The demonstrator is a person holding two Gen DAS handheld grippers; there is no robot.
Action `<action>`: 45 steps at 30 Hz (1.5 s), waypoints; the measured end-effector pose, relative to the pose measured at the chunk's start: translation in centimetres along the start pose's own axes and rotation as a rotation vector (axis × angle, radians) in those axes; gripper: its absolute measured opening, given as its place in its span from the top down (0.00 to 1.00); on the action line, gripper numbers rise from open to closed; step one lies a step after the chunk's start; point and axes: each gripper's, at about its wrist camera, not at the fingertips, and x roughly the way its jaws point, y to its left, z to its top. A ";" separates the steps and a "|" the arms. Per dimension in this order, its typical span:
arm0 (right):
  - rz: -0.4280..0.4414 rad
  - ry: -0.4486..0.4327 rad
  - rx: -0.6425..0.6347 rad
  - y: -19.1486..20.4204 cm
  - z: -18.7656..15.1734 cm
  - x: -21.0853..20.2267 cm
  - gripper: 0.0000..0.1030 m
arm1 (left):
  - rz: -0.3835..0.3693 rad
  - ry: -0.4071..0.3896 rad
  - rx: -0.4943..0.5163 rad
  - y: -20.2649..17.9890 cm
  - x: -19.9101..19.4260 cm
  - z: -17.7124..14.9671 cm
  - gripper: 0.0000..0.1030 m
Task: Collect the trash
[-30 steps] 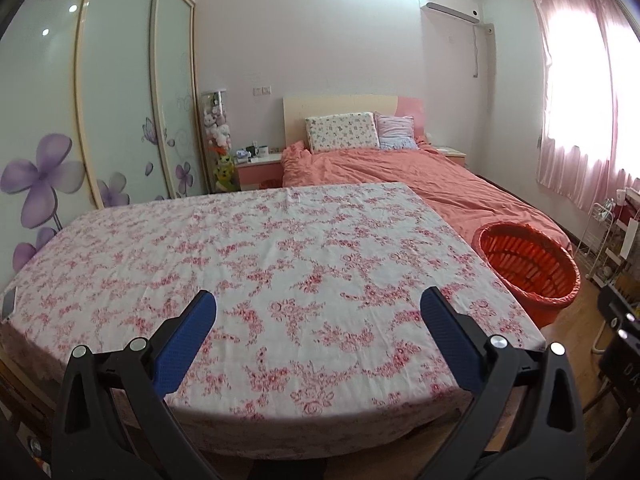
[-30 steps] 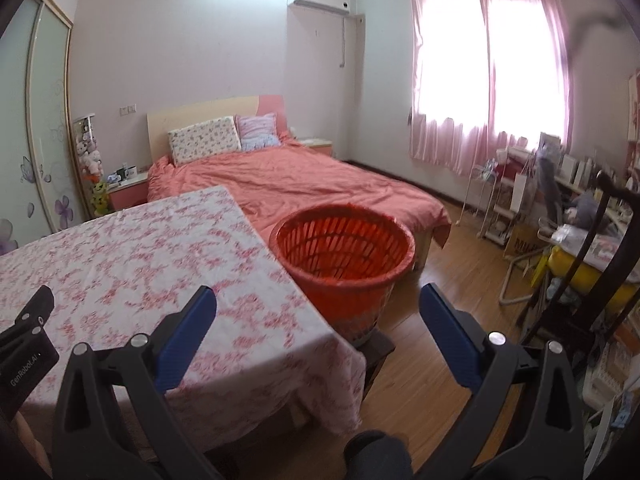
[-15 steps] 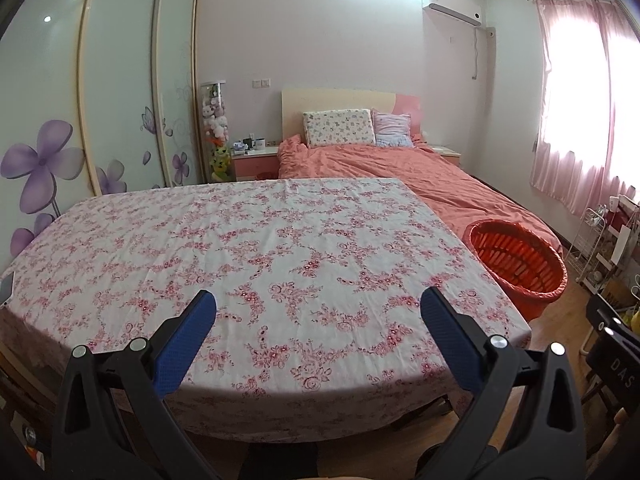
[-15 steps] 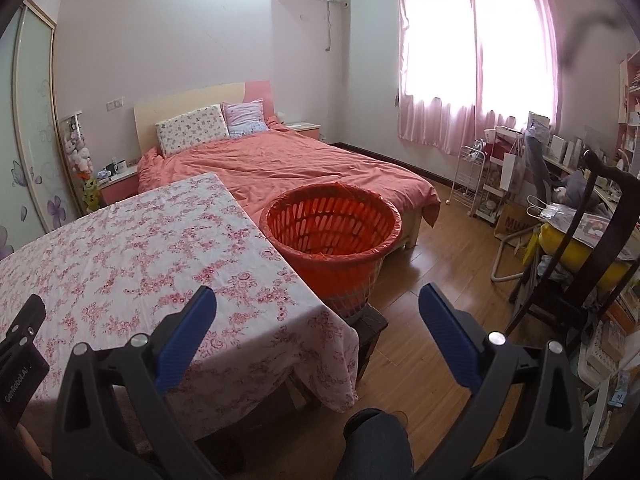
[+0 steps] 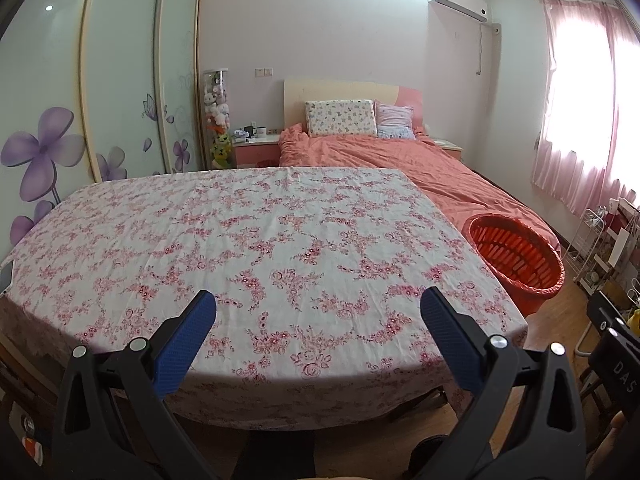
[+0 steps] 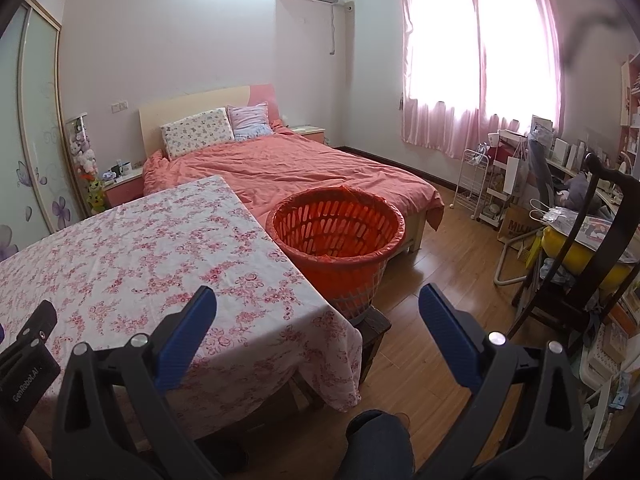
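An orange slotted basket [image 6: 336, 236] with a red liner stands on a low stool at the right end of the table; it also shows in the left wrist view [image 5: 516, 256]. The table [image 5: 260, 240] carries a pink floral cloth, and I see no trash on it. My left gripper [image 5: 318, 300] is open and empty over the table's near edge. My right gripper [image 6: 318, 300] is open and empty above the table's right corner [image 6: 328, 320], in front of the basket.
A bed [image 6: 300, 168] with an orange cover lies behind the table and basket. Sliding wardrobe doors [image 5: 120, 80] line the left wall. A white rack [image 6: 474, 184], a dark chair [image 6: 592, 264] and clutter stand at the right. Wooden floor [image 6: 440, 280] lies between them.
Both grippers have drawn back and risen a little, so the table and basket look farther away. Both stay open and empty.
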 end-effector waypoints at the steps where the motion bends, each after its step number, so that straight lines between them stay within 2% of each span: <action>1: 0.000 0.000 0.000 0.0 0.0 0.0 0.04 | -0.002 0.001 0.000 0.0 0.0 0.0 0.02; 13: 0.000 -0.005 -0.003 0.3 0.1 0.1 0.04 | 0.004 -0.029 0.018 -0.7 -0.7 0.2 0.02; 45: 0.001 -0.004 -0.006 0.4 0.2 0.1 0.04 | -0.010 -0.021 0.025 -0.9 -0.6 0.2 0.02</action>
